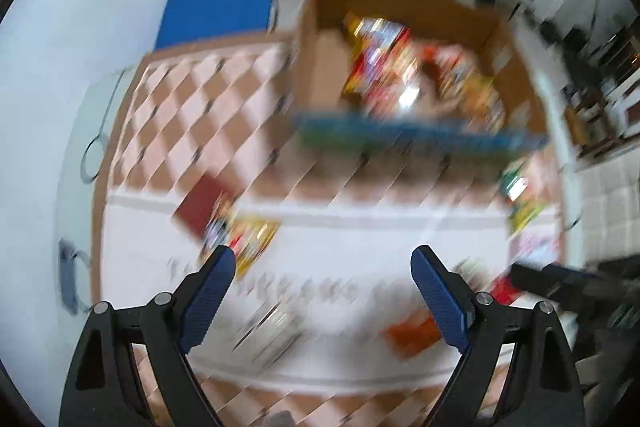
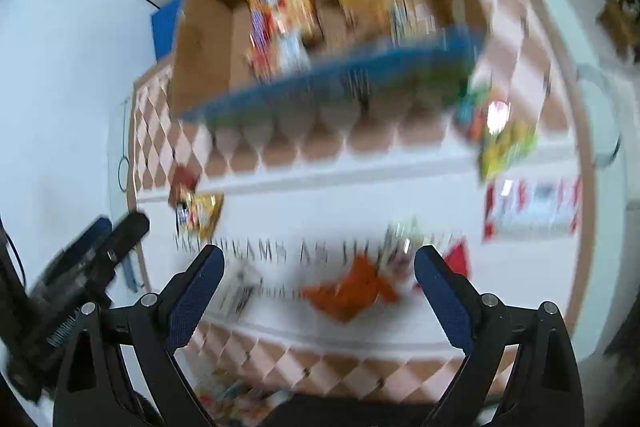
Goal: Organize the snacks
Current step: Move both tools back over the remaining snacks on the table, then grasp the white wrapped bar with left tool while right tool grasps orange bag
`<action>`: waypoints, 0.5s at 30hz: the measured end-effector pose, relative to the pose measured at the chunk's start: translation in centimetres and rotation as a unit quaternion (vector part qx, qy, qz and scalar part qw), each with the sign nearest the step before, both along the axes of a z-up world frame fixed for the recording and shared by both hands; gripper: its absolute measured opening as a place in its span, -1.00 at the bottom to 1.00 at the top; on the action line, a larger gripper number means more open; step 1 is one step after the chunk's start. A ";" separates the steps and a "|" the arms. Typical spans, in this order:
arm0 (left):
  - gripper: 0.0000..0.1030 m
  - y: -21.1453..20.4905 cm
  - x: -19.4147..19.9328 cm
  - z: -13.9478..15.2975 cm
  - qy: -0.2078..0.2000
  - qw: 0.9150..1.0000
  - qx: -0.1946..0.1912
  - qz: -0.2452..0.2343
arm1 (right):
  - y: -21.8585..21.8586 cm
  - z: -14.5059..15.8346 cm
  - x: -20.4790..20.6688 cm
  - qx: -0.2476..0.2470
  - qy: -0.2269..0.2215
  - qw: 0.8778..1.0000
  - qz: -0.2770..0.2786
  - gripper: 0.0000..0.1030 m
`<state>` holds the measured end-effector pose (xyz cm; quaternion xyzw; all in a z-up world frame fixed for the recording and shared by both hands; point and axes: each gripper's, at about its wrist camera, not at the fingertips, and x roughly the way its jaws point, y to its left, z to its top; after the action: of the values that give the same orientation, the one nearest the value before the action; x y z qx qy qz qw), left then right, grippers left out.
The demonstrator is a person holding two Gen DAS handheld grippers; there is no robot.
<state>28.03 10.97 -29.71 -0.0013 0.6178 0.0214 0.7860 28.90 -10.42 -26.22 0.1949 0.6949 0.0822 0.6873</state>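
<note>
**Midway: both grippers empty, loose snacks waiting outside the box**

Plainly, this reads as a between-picks moment. Both views are smeared by motion, so packet labels cannot be read.

The cardboard box [image 1: 320, 67] stands at the far side of the checkered tablecloth [image 1: 176, 115] and already holds a heap of colourful packets [image 1: 404, 71], so part of the sorting looks done. Several snacks lie outside it. In front of the box, toward its left, sits a red and yellow packet [image 1: 236, 223]. In front of the box toward its right lie an orange packet [image 2: 352, 291], a green and yellow one [image 2: 506, 147] close by the box's right corner, and a red and white pack [image 2: 532, 207] nearer the cameras than that.

The left gripper [image 1: 322, 291] has its jaws spread wide with nothing between them; the red and yellow packet lies just beyond its left fingertip. The right gripper [image 2: 320, 287] is likewise wide and empty, with the orange packet showing between its fingers.

Next, I judge, each gripper should descend on its nearest packet, close, and carry it into the box.
</note>
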 end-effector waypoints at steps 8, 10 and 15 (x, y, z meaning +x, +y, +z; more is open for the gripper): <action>0.75 5.2 -5.9 -10.4 0.121 0.992 0.040 0.015 | 1.4 -8.8 -5.1 0.029 0.131 0.991 -0.022 0.91; 0.75 5.7 -6.6 -12.3 0.142 0.989 0.047 0.005 | 1.8 -10.9 -5.8 0.035 0.155 0.987 -0.035 0.90; 0.75 5.8 -7.0 -15.7 0.192 0.979 0.049 -0.040 | 2.7 -14.2 -6.2 0.031 0.186 0.980 -0.059 0.90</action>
<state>21.05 16.72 -45.45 0.0665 0.7550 0.0198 0.6521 22.71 -7.71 -40.43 0.2689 0.7952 0.0250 0.5429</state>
